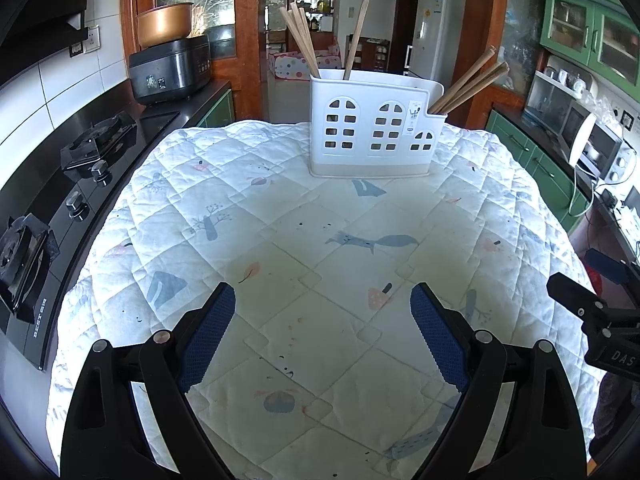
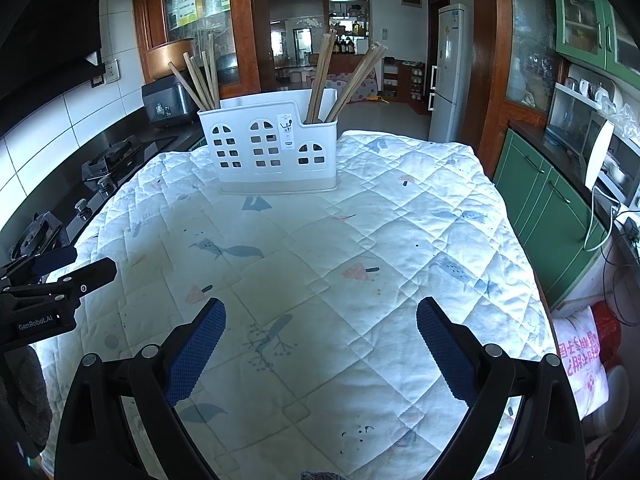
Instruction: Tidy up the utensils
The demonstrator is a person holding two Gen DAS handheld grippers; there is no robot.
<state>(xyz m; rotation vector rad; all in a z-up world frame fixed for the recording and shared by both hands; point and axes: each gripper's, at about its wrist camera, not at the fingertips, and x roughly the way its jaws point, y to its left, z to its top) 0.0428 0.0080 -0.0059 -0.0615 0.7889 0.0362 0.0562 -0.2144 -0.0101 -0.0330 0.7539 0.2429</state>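
A white plastic utensil holder (image 1: 372,128) with window-shaped holes stands at the far end of the quilted table; it also shows in the right wrist view (image 2: 268,152). Wooden chopsticks (image 1: 302,38) stand in its left and middle compartments, and more chopsticks (image 1: 470,86) lean out of the low right one. In the right wrist view chopsticks (image 2: 200,80) stand at its left and others (image 2: 340,80) at its right. My left gripper (image 1: 322,300) is open and empty above the quilt. My right gripper (image 2: 322,314) is open and empty, beside the left one.
The table wears a white quilted cloth (image 1: 304,248) with animal prints. A black gas hob (image 1: 60,200) and a rice cooker (image 1: 170,68) run along the left. Green cabinets (image 2: 552,216) and a microwave (image 1: 600,144) are on the right. The other gripper shows at each view's edge (image 1: 592,308) (image 2: 48,292).
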